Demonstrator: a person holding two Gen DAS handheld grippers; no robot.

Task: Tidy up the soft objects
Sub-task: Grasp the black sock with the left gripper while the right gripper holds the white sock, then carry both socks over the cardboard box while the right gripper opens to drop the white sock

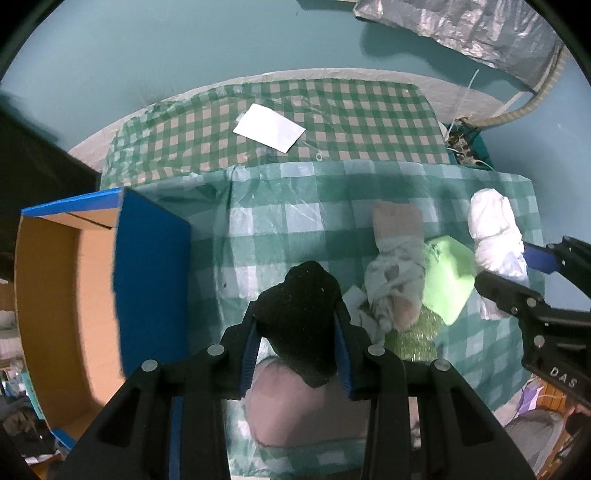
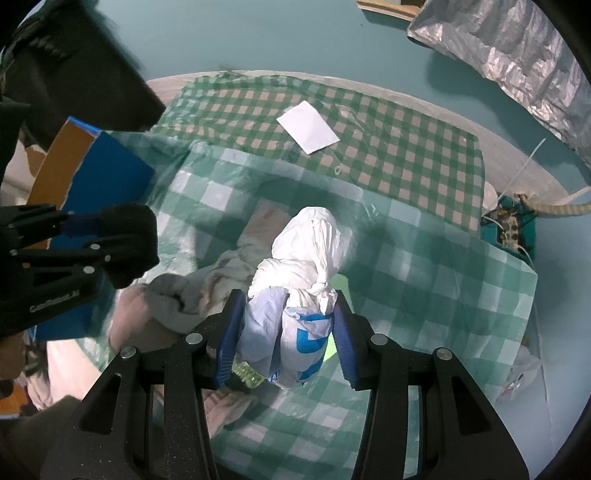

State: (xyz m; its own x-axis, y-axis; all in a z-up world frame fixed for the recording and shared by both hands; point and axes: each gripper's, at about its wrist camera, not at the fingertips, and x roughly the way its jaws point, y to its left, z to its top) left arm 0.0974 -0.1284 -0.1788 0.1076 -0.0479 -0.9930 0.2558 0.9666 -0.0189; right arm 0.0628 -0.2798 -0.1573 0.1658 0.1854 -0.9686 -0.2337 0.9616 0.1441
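I see both fisheye views dim, with a cool teal cast. Edges curve hard and black vignette fills the corners. The crinkled silver foil sheet (image 1: 461, 26) at one o'clock catches pale glare and throws a soft shadow toward nine o'clock on the teal floor (image 1: 184, 48). The blue-sided cardboard box (image 1: 151, 266) smears with motion blur; the green-checked plastic cloth (image 2: 424, 258) shows faint sheen.

Black gripper (image 1: 299, 334) (silver screws), blue pads (image 1: 248, 354)

Cardboard box (image 1: 48, 295) cut off at left edge, pink cloth (image 1: 295, 410) partly hidden behind fingers (image 1: 343, 354), blurred.
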